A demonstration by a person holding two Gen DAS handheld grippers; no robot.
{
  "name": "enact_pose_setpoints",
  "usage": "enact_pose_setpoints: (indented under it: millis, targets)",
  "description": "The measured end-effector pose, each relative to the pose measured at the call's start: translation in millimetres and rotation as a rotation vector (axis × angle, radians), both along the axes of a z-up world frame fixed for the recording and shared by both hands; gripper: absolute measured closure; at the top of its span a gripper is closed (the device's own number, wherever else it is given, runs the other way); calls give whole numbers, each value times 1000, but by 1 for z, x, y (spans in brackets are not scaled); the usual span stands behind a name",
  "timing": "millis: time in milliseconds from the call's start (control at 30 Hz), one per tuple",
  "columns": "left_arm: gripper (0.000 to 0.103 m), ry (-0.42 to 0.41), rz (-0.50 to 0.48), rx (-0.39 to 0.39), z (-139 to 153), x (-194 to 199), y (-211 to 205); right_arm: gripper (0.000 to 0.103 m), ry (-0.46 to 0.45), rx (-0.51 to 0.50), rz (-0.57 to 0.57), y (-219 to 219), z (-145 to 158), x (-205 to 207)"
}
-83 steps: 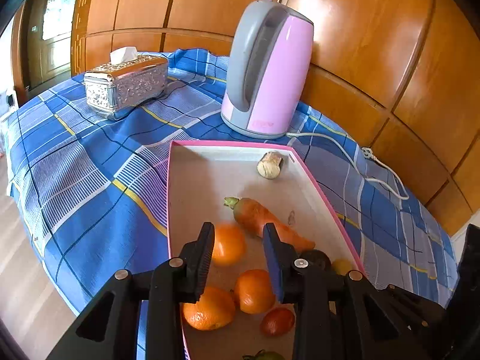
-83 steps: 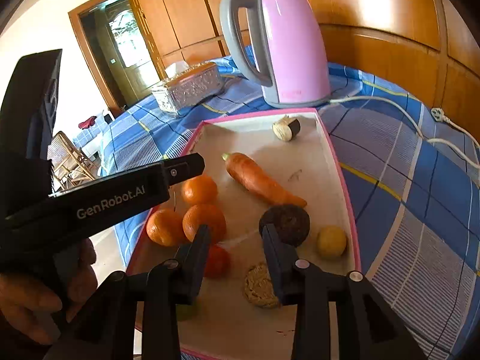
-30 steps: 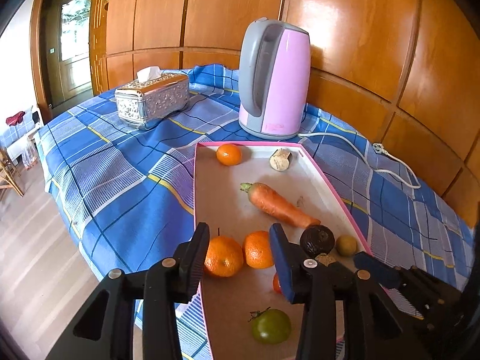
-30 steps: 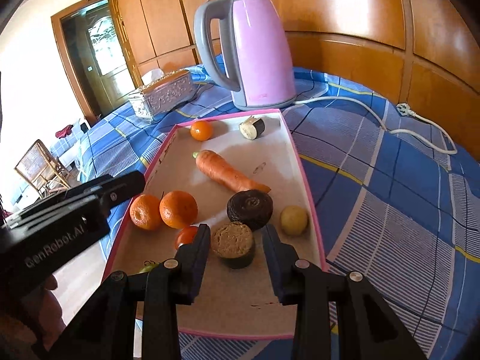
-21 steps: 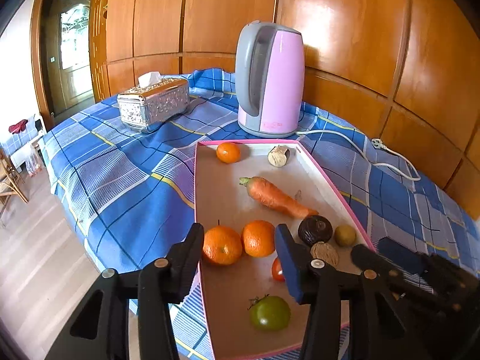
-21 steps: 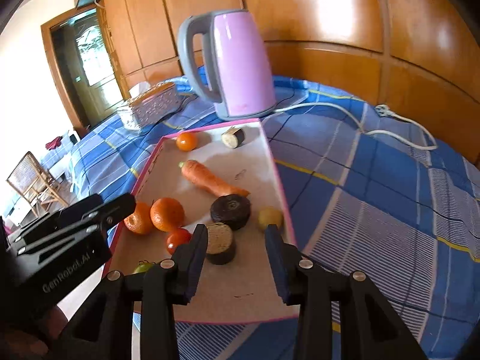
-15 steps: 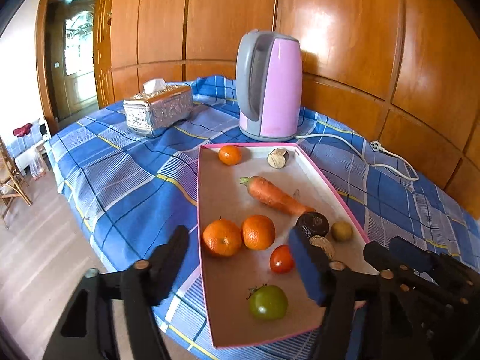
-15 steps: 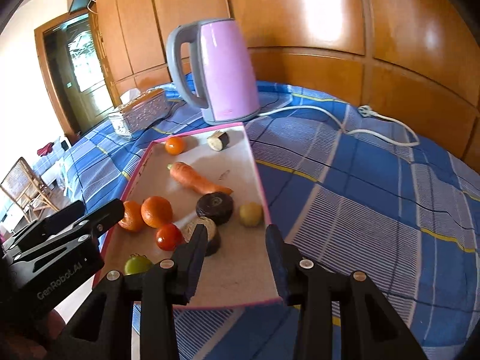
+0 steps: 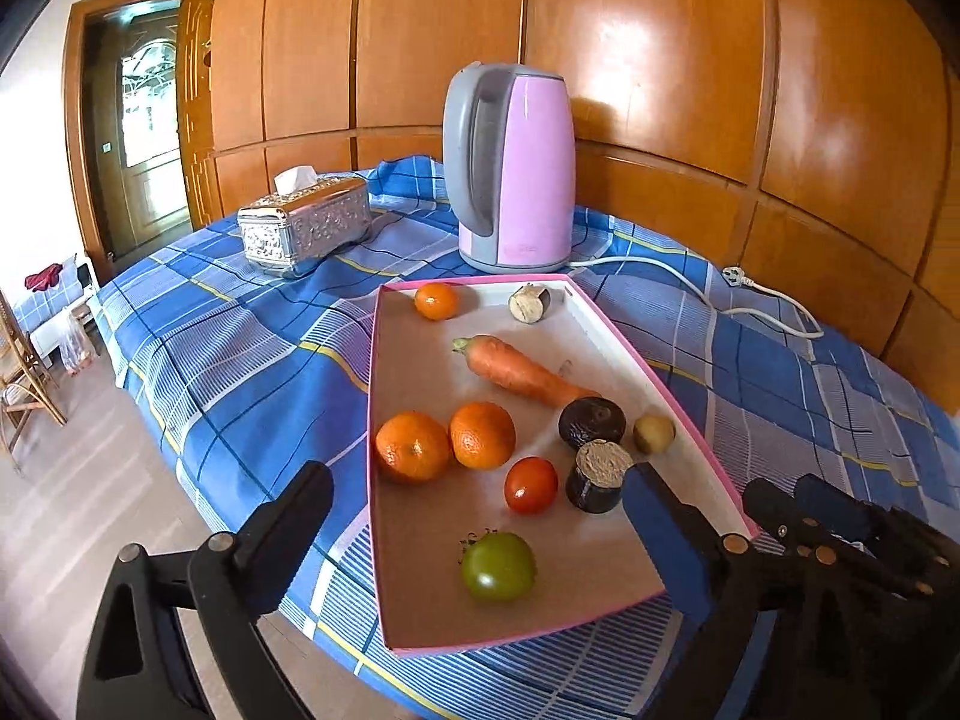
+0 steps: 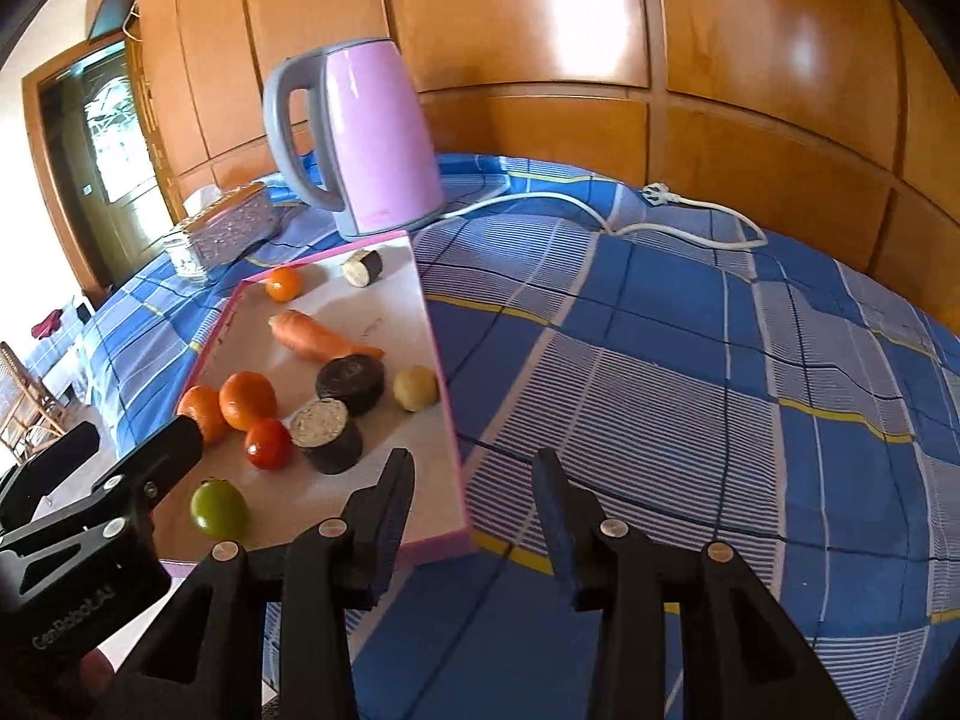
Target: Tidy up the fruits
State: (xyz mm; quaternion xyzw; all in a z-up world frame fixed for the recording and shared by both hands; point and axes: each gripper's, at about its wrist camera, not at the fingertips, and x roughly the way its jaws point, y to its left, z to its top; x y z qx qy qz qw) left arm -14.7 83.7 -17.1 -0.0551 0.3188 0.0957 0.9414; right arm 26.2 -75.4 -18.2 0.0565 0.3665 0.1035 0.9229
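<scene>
Change since earlier frames: both grippers have pulled back from the tray (image 9: 375, 396); one small orange (image 9: 436, 300) now lies in the tray's far corner, apart from the other two, and the left jaws have gone from moderately apart to wide apart.
Fruit positions: two oranges (image 9: 447, 444) sit touching near the tray's left wall; red tomato (image 9: 530, 484) just beside them; green tomato (image 9: 498, 566) alone toward the near end.
Other contents: carrot (image 9: 522, 371) lies across the middle; dark cut pieces (image 9: 594, 450) and a small yellowish item (image 9: 654, 433) sit along the right wall; one cut piece (image 9: 529, 302) at the far end.
Left gripper (image 9: 474, 516): jaws wide apart, holding nothing, touching nothing, hovering over the tray's near half.
Right gripper (image 10: 474, 504): jaws moderately apart, empty, straddling the tray's near right corner from above the blue checked cloth (image 10: 720, 360); contact with the rim cannot be told.
Risk 1: round fruit probably rolls if nudged, breaking up the orange pair.
Risk 2: tray's near end looks to overhang the surface edge; a push there could tip it.
Risk 3: tomatoes likely bruise under a hard clamp.
Bystanders: kettle (image 9: 510, 168) and tissue box (image 9: 303, 225) stand well apart from the tray.
</scene>
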Motion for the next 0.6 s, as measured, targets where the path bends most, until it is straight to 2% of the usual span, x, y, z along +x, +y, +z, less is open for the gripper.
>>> enact_pose_setpoints:
  millis: [600]
  targets:
    - [5, 9, 40, -31, -3, 4, 11, 61, -14, -47, 44, 14, 0, -2]
